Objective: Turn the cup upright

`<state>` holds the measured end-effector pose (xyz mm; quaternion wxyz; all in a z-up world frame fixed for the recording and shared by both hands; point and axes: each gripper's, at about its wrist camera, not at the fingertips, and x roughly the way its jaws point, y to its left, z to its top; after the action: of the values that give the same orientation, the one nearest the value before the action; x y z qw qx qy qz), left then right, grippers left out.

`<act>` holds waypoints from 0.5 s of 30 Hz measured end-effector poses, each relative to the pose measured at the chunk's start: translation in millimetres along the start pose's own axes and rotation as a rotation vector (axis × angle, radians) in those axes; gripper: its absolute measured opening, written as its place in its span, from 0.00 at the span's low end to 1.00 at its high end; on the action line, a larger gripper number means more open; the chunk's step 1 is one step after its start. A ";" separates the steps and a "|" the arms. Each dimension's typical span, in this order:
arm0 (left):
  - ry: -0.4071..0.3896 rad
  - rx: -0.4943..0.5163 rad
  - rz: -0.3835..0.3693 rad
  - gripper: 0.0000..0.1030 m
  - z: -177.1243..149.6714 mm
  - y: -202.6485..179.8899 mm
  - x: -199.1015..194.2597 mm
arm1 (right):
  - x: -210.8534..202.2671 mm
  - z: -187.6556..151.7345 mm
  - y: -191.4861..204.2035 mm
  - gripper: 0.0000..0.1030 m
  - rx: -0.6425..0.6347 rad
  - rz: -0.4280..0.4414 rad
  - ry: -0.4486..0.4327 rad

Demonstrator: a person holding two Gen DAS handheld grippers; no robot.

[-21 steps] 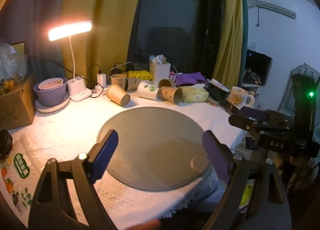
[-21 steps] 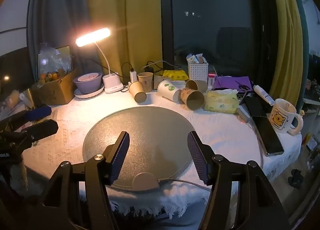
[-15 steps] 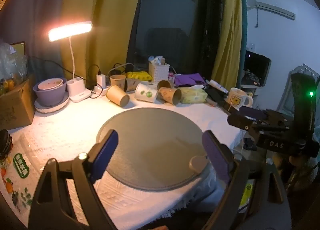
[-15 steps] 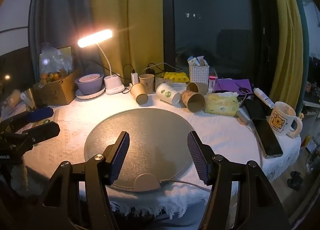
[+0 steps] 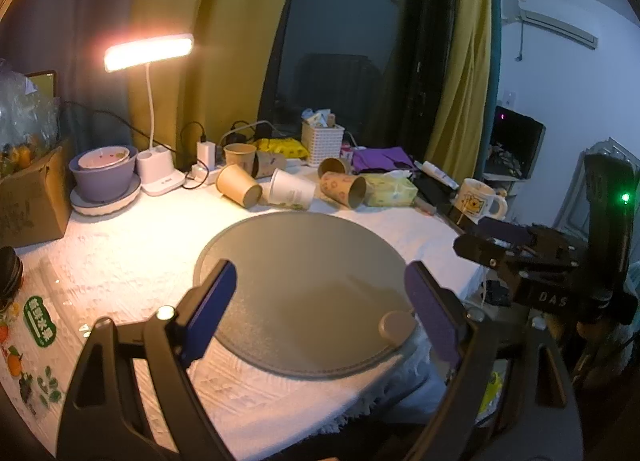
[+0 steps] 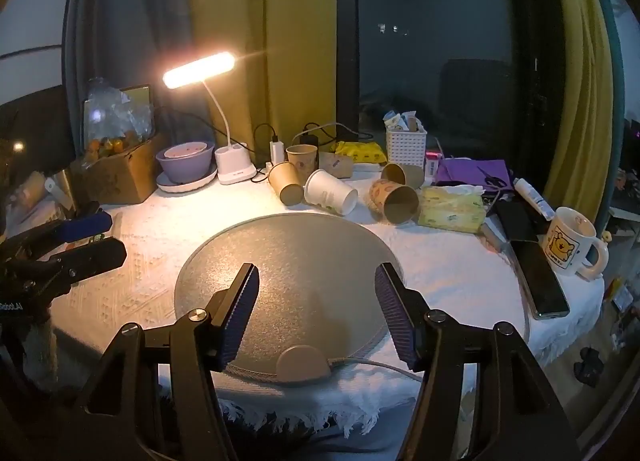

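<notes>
Several paper cups lie on their sides behind a round grey mat (image 5: 304, 281) (image 6: 296, 261): a plain brown cup (image 5: 239, 185) (image 6: 285, 182), a white cup (image 5: 292, 189) (image 6: 330, 192), a patterned brown cup (image 5: 343, 189) (image 6: 394, 200) and another brown cup (image 6: 402, 174) behind it. One brown cup (image 5: 239, 153) (image 6: 301, 157) stands upright at the back. My left gripper (image 5: 320, 297) is open and empty over the mat's near edge; it also shows in the right wrist view (image 6: 86, 237). My right gripper (image 6: 318, 301) is open and empty over the mat; it also shows in the left wrist view (image 5: 492, 239).
A lit desk lamp (image 6: 200, 71), purple bowl (image 6: 185, 159), cardboard box (image 6: 116, 177), white basket (image 6: 406, 145), tissue pack (image 6: 452, 207), phone (image 6: 540, 277) and bear mug (image 6: 570, 247) ring the white-clothed table (image 6: 152, 229). A cable leaves the mat's tab (image 6: 304, 363) at the front edge.
Both grippers have drifted slightly, so the table looks a little farther and lower in view. The white cup has rolled, its leaf print turning from facing me. Both stay open and empty.
</notes>
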<state>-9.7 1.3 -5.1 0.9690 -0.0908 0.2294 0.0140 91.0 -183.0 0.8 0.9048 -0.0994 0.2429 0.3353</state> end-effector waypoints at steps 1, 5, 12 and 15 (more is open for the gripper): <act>0.001 0.000 0.000 0.85 0.0 -0.2 -0.1 | -0.2 0.1 0.5 0.62 0.000 0.000 0.000; 0.000 -0.001 -0.001 0.85 -0.1 -0.5 -0.2 | -0.3 0.1 0.8 0.62 0.000 -0.001 0.000; 0.002 -0.001 -0.002 0.85 0.9 -0.2 0.0 | -0.2 -1.1 0.1 0.62 -0.001 0.000 -0.001; 0.002 -0.002 -0.003 0.85 0.4 -0.5 -0.3 | -0.2 -0.9 0.6 0.62 -0.002 0.000 0.000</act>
<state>-9.7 0.8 -4.6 0.9686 -0.0924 0.2303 0.0128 90.2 -182.9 0.1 0.9047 -0.1001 0.2426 0.3356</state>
